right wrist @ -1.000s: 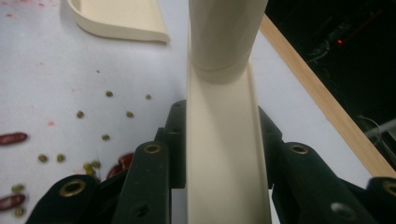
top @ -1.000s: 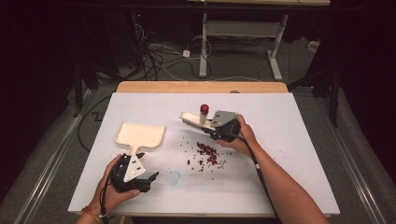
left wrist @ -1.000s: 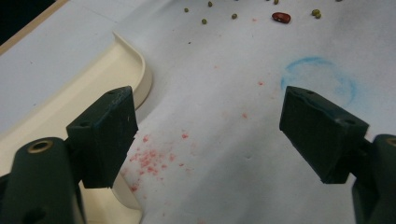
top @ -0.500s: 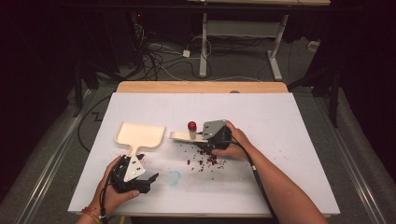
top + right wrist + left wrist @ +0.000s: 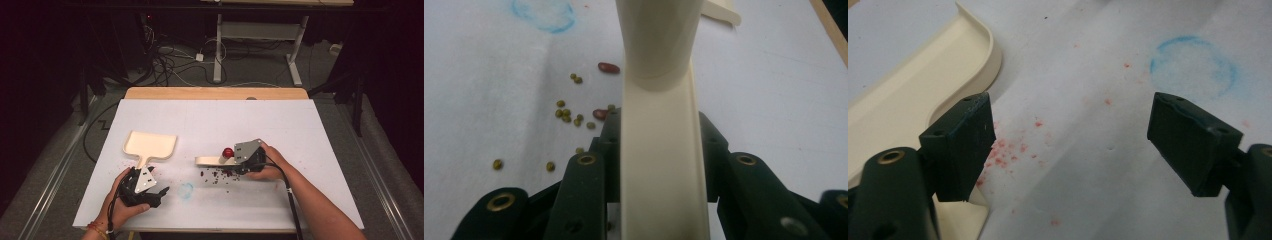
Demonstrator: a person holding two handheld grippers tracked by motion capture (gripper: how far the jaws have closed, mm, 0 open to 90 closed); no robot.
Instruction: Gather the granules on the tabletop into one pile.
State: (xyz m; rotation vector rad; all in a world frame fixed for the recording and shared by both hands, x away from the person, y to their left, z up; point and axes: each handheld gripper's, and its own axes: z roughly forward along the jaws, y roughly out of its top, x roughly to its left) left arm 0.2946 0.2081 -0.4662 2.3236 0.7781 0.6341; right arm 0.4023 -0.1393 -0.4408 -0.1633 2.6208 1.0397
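- Landmark: cream dustpan (image 5: 150,145), lying flat on the white counter (image 5: 215,120), handle pointing toward the person.
- Left tongs (image 5: 162,191), held in the person's left hand (image 5: 125,192), just below the dustpan's handle; jaws spread wide with nothing between them.
- In the left gripper view, the dustpan's curved rim (image 5: 923,95) just beside the left-hand jaw, bare counter between the two jaws.
- Faint blue ring mark (image 5: 186,189) on the counter, down and to the right of the dustpan, just beside the left tongs.
- Right tongs (image 5: 231,165), held in the person's right hand (image 5: 267,165), well to the right of the dustpan; jaws pressed together, pinching the handle of a cream brush (image 5: 210,160).
- Brush lying nearly level, low over the counter, its free end pointing toward the dustpan but well apart from it.
- In the right gripper view, the cream handle (image 5: 659,165) clamped between the black jaws and running straight up the middle.
- Small red knob (image 5: 228,152) just above the brush, beside the right tongs.
- Scattered dark beans (image 5: 220,175) on the counter below the brush, to the right of the dustpan; in the right gripper view, small green beans (image 5: 566,114) and a few red-brown ones beside the handle.
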